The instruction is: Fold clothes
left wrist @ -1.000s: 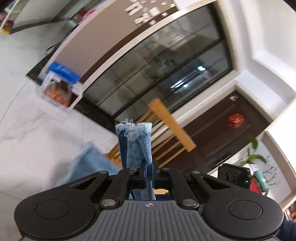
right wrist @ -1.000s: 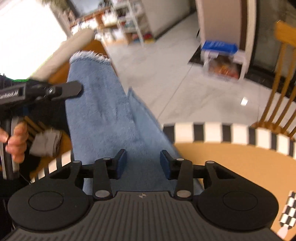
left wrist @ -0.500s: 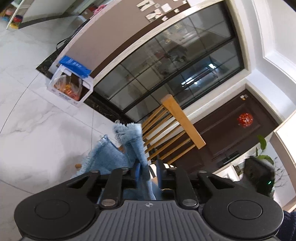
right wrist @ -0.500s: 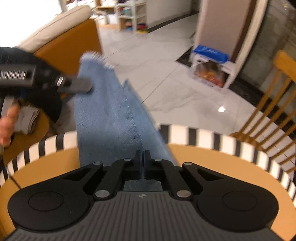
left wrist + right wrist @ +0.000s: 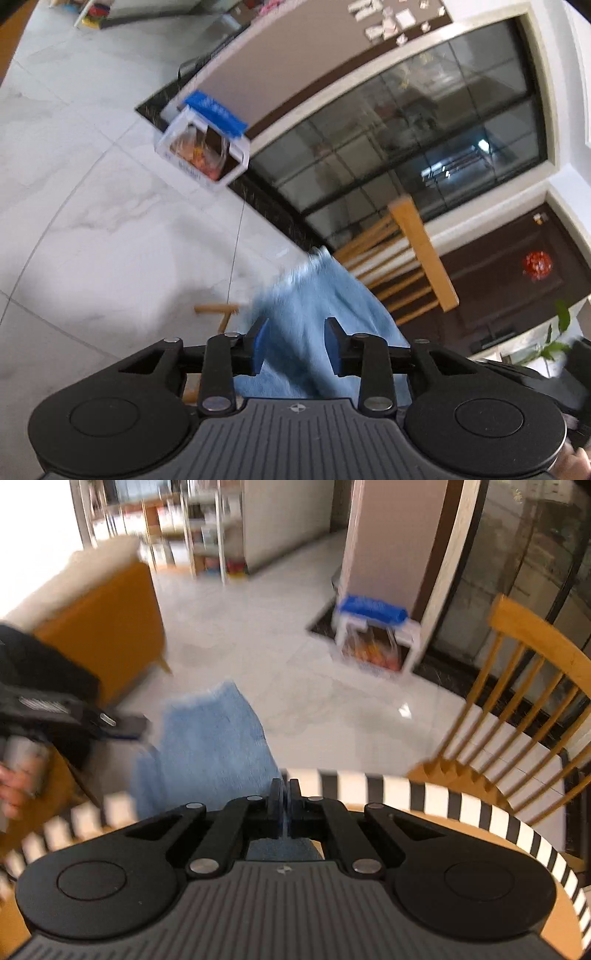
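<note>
The left gripper [image 5: 295, 345] has its blue-padded fingers spread wide, with light blue denim [image 5: 317, 317] lying between and beyond them but not pinched. The right gripper [image 5: 284, 805] is closed tight on a fold of the same denim [image 5: 210, 746], a sliver of blue showing between the pads.

The cloth is pale, washed blue; its far edge looks frayed, though blur makes that uncertain. It drapes from the right gripper's fingers out over the edge of the round table [image 5: 461, 812], which has a black-and-white striped rim.

Only the right wrist view shows the table, the left gripper [image 5: 125, 725] from the side, and an orange armchair [image 5: 107, 627]. Both views show the wooden chair [image 5: 417, 258] and a white bin with a blue lid [image 5: 203, 147] on the marble floor [image 5: 92, 221].
</note>
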A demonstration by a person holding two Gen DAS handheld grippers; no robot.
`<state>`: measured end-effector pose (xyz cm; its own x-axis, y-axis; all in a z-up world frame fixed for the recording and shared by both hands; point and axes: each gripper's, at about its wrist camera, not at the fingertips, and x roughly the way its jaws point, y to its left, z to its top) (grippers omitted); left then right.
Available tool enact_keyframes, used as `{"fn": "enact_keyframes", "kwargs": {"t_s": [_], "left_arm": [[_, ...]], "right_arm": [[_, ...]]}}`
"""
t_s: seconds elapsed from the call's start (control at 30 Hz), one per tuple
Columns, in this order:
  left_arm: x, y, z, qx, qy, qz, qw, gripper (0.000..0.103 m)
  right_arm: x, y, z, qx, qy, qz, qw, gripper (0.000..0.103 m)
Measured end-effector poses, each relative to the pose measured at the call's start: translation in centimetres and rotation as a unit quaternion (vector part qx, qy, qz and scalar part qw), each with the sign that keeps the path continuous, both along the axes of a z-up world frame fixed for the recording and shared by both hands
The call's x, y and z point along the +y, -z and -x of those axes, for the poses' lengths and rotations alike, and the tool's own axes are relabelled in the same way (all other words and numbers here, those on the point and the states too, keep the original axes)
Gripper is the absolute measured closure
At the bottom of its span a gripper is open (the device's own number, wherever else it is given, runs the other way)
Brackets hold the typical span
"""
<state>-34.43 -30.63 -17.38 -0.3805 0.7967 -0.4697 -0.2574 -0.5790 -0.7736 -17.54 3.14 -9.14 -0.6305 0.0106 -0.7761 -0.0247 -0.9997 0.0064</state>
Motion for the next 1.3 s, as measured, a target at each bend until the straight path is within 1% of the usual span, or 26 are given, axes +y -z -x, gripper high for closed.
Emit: {"fn": "enact_keyframes", "kwargs": {"t_s": [0.07,0.1,0.17,0.2,0.23,0.27,0.33,0.37,0.5,0.6,0.63,0.7,0.73,0.77,0.8,0.83,0.87,0.9,0.93,0.97,1.0,1.07,1.13,1.2,1.27,1.3], "left_arm": [[-1.4,-0.6,0.4,0.018,-0.016,0.0,0.9997,0.065],[-2.1,-0.8,0.6,0.027,-0.021,0.001,0.9994,0.064],[-2.9,-1.0,1.2,0.037,-0.019,0.003,0.9991,0.062],[-2.9,-1.2,1.5,0.036,-0.014,0.003,0.9992,0.062],[-2.9,-1.2,2.0,0.034,-0.008,0.005,0.9994,0.061],[-2.7,-1.1,2.5,0.04,0.006,-0.002,0.9992,0.058],[-2.0,-1.1,3.4,0.054,0.041,0.007,0.9977,0.055],[-1.7,-1.0,3.9,0.061,0.06,0.011,0.9963,0.051],[-0.4,-0.8,5.9,0.089,0.131,0.029,0.9869,0.051],[0.3,-0.8,7.2,0.109,0.184,0.04,0.976,0.049],[0.3,-0.9,7.7,0.11,0.197,0.042,0.9732,0.049],[0.6,-0.4,8.5,0.095,0.216,0.047,0.9707,0.047],[0.9,0.0,8.9,0.084,0.225,0.053,0.9692,0.047],[1.2,0.3,9.3,0.072,0.235,0.059,0.9675,0.047],[1.7,0.8,9.5,0.064,0.247,0.067,0.9646,0.051],[2.1,0.9,9.2,0.067,0.258,0.076,0.9609,0.053],[2.5,1.1,9.0,0.072,0.268,0.085,0.9569,0.068],[2.8,0.9,8.7,0.077,0.278,0.09,0.9534,0.087],[3.0,0.8,8.4,0.081,0.287,0.094,0.9498,0.09],[3.3,0.6,8.1,0.086,0.296,0.099,0.9461,0.097],[3.5,0.5,8.0,0.085,0.301,0.096,0.9451,0.097],[4.0,-0.1,7.7,0.077,0.301,0.086,0.9466,0.098],[3.7,-1.6,7.6,0.061,0.292,0.079,0.9511,0.098],[3.5,-3.3,7.6,0.041,0.281,0.07,0.9562,0.098],[3.5,-5.3,7.7,0.01,0.269,0.061,0.9611,0.098],[3.3,-6.4,7.6,-0.015,0.262,0.058,0.9632,0.098]], "right_arm": [[-1.5,-2.6,-1.6,0.033,-0.022,-0.008,0.999,0.103],[-1.9,-3.3,-2.1,0.035,-0.026,-0.006,0.999,0.103],[-1.4,-3.0,-2.0,0.013,-0.014,0.004,1.0,0.103],[-0.9,-1.9,-1.7,-0.006,-0.012,0.006,1.0,0.102],[-0.6,-0.8,-1.5,-0.017,-0.018,0.0,1.0,0.096],[-0.4,0.3,-1.4,-0.029,-0.029,-0.005,0.999,0.095],[0.1,2.7,-0.7,-0.066,-0.04,0.002,0.997,0.093],[0.3,3.7,-0.4,-0.078,-0.038,0.013,0.996,0.093],[0.7,6.3,0.2,-0.103,-0.02,0.053,0.993,0.093],[0.5,6.7,-0.4,-0.106,-0.013,0.07,0.992,0.091],[0.4,6.5,-0.9,-0.104,-0.008,0.076,0.992,0.087],[-0.1,6.0,-1.9,-0.095,-0.001,0.085,0.992,0.083],[-0.4,5.7,-2.5,-0.089,0.003,0.089,0.992,0.076],[-0.5,5.4,-3.0,-0.085,0.006,0.094,0.992,0.072],[-0.7,5.0,-3.7,-0.08,0.01,0.1,0.992,0.068],[-0.8,4.6,-4.3,-0.074,0.018,0.105,0.992,0.068],[-1.0,4.2,-5.0,-0.069,0.026,0.111,0.991,0.067],[-1.0,3.8,-5.7,-0.064,0.037,0.116,0.991,0.062],[-1.1,3.5,-6.3,-0.06,0.052,0.117,0.99,0.053],[-1.3,3.2,-7.0,-0.054,0.068,0.112,0.99,0.047],[-1.6,2.9,-7.8,-0.047,0.084,0.105,0.99,0.04],[-2.0,2.3,-9.3,-0.029,0.124,0.095,0.987,0.034],[-2.5,1.7,-10.8,-0.007,0.167,0.091,0.982,0.023],[-3.4,1.3,-12.6,0.03,0.22,0.108,0.969,0.021],[-4.3,1.3,-14.7,0.079,0.281,0.149,0.945,0.021],[-4.7,1.6,-16.0,0.11,0.312,0.182,0.926,0.021]]}}
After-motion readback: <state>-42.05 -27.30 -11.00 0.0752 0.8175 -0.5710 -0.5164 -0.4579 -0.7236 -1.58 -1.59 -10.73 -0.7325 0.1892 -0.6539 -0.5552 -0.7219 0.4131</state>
